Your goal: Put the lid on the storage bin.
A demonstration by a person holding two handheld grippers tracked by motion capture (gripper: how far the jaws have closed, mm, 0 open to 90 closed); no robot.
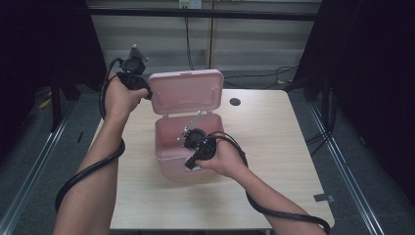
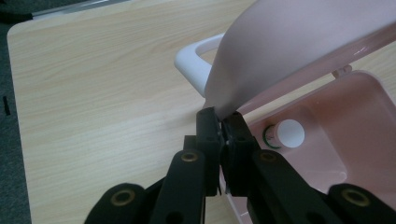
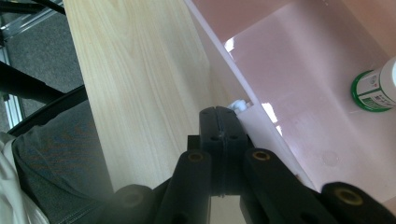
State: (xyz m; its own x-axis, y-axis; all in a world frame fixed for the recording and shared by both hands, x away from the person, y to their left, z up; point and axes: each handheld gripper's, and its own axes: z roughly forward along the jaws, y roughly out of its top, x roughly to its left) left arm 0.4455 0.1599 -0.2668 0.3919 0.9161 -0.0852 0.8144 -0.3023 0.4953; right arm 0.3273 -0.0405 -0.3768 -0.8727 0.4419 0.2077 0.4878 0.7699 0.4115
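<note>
1. The pink box [image 1: 188, 147] is sitting near the middle of the counter [image 1: 274, 147], its hinged lid [image 1: 186, 92] standing open at the box's 12 o'clock side.
2. The left hand [image 1: 120, 98] is reaching in from 7 o'clock, forearm angled up across the counter's left edge, wrist raised beside the lid.
3. The left gripper [image 2: 223, 122] is clamping the lid's rim, its jaws pressing together on the thin pink edge at the lid's 9 o'clock corner.
4. The right hand [image 1: 225, 159] is coming in from 5 o'clock and resting at the box's front right corner.
5. The right gripper [image 3: 223, 119] is lying with its jaws pressed together, just beside the near wall of the box; whether they are pinching anything is unclear.
6. The box is showing a smooth, pale pink inside, with a white handle [image 2: 194, 63] beyond the lid.
7. A small white bottle with a green band [image 3: 379, 88] is lying inside the box on its floor.
</note>
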